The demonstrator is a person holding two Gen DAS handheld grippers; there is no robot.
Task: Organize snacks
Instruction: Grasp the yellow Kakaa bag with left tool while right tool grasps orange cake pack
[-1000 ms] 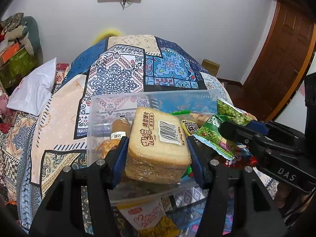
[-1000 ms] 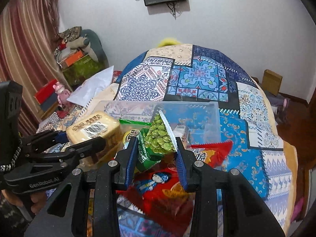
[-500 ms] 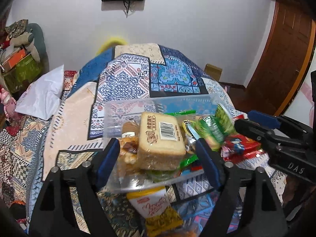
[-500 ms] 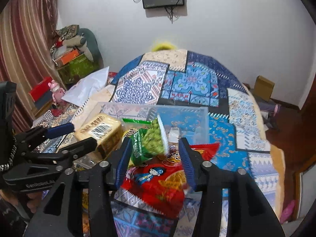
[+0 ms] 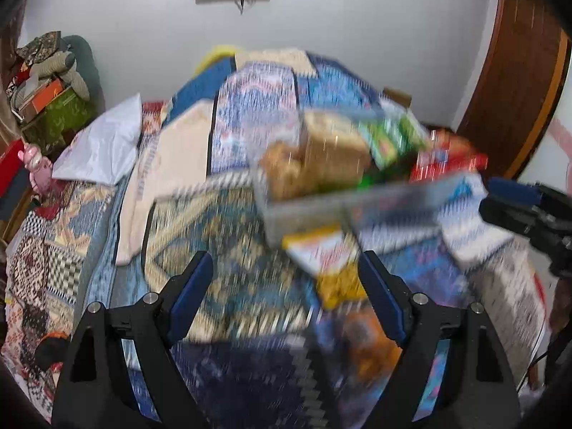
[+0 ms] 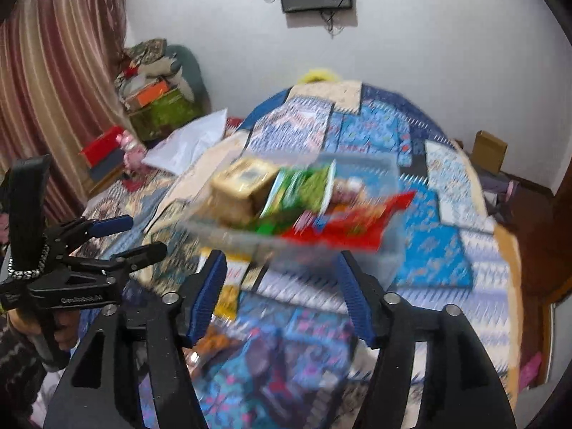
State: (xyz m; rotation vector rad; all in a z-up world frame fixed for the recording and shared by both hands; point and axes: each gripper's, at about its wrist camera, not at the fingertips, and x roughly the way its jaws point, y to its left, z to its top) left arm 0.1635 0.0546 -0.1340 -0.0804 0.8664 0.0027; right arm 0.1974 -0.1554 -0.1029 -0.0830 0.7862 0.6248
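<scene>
Now the left gripper [image 5: 286,295] and right gripper [image 6: 280,295] are both opening wider, holding nothing. The clear box [image 6: 386,246] of snacks is sitting ahead on the patterned bedspread [image 6: 447,254], with bare cover around it. Blur is hiding the labels.

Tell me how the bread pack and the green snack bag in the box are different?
The bread pack is tan and blocky; the green snack bag is thin and bright green. The bread pack sits at the left end of the clear box, the green bag beside it, nearer the middle. Both lie loose, with no gripper holding them.
</scene>
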